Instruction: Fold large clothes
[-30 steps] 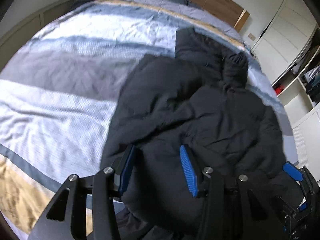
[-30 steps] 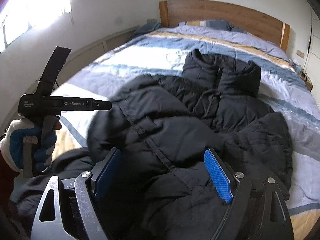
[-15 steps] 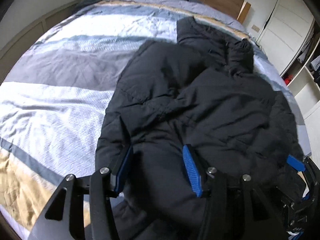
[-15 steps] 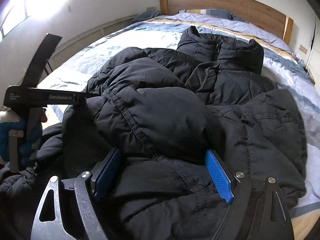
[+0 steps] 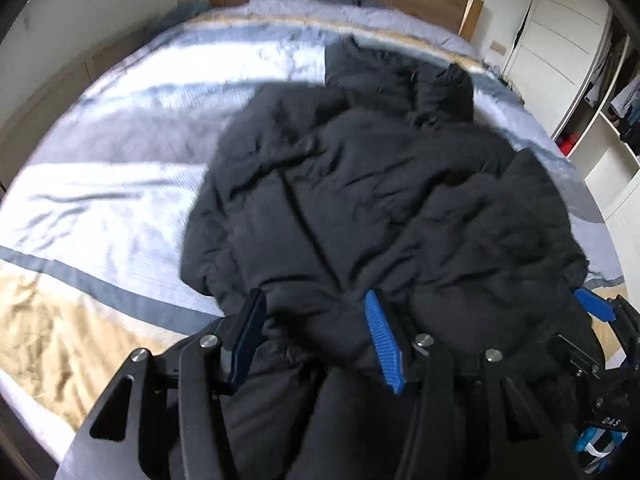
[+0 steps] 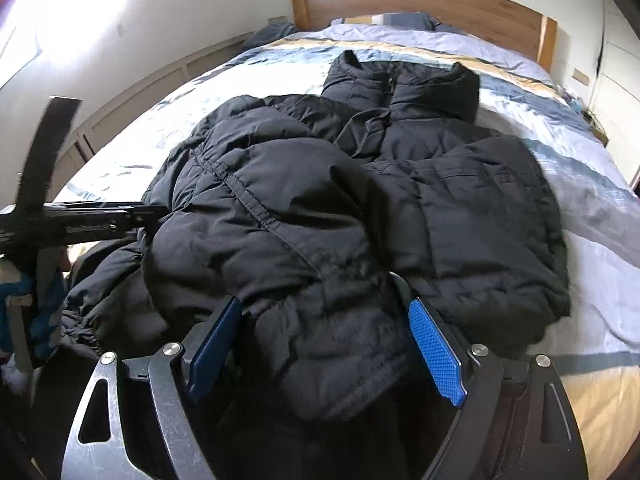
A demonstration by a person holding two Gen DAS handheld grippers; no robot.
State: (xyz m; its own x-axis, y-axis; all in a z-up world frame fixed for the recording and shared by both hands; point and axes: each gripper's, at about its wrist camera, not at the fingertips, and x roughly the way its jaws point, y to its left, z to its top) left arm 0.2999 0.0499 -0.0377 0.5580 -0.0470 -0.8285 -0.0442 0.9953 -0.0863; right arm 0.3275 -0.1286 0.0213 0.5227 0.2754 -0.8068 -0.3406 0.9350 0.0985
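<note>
**On the bed: a black puffer jacket gripped at its near edge by two handheld grippers**

Across a bed covered by a striped duvet [image 6: 592, 216] in blue, grey, white and tan lies a black puffer jacket [image 6: 320, 208]. Its stand-up collar points toward the wooden headboard [image 6: 420, 0], and its near portion is bunched and doubled over the rest, with a stitched seam running diagonally across the top fold.

The left gripper [image 5: 316, 328] reaches into the jacket's near left edge. Padded fabric fills the space between its blue-padded fingers [image 5: 384, 336] and bulges against both pads, so it is clamped on the jacket; its jaws have just been opening slightly around that fabric.

The right gripper [image 6: 324, 344] sits at the near middle of the jacket. Its jaws stand wide, and a thick fold of the jacket fills the whole gap and presses against both blue pads [image 6: 436, 352], so it too grips the jacket.

At the left edge of the right wrist view, a gloved hand [image 6: 24, 304] holds the left gripper's handle. White wardrobe doors [image 5: 556, 40] stand to the right of the bed.
</note>
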